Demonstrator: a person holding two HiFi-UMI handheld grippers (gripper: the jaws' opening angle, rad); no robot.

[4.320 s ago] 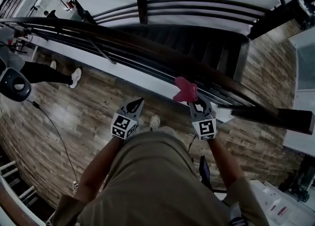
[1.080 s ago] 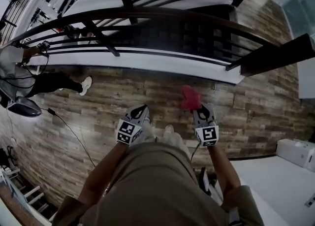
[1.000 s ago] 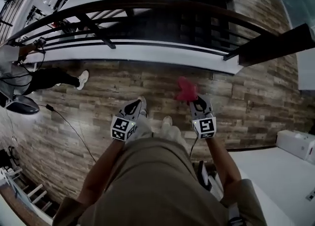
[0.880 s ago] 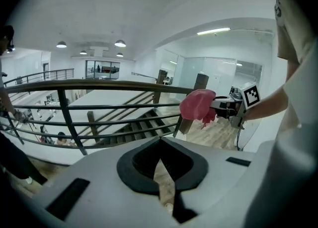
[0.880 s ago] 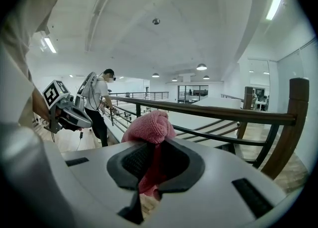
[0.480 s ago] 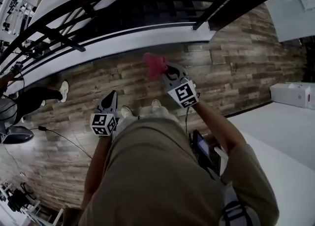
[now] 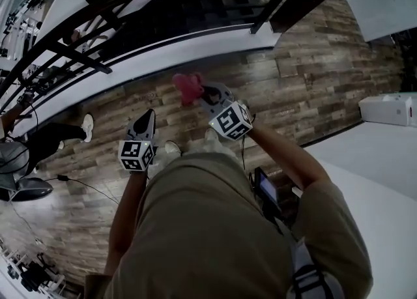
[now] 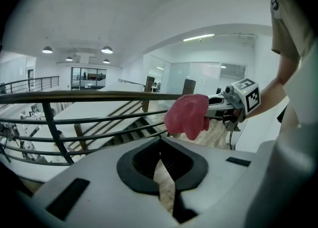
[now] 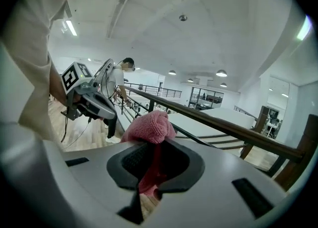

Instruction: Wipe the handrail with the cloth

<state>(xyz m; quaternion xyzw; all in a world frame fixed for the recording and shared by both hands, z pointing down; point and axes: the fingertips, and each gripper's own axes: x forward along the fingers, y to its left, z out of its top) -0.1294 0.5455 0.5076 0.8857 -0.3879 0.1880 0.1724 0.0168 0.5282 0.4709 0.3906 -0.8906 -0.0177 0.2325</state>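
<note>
Right gripper with cloth (earlier at the handrail) now well clear.

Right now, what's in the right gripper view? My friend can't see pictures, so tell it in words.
The right gripper has its jaws shut on a bunched pink cloth, close to the camera. Behind the cloth a dark wooden handrail runs down toward the right. The left gripper, with its marker cube, shows at the left.

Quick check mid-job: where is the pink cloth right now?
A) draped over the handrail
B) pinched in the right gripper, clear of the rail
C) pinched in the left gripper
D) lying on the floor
B: the pink cloth sits clamped between the jaws of the right gripper, with a gap to the handrail.
</note>
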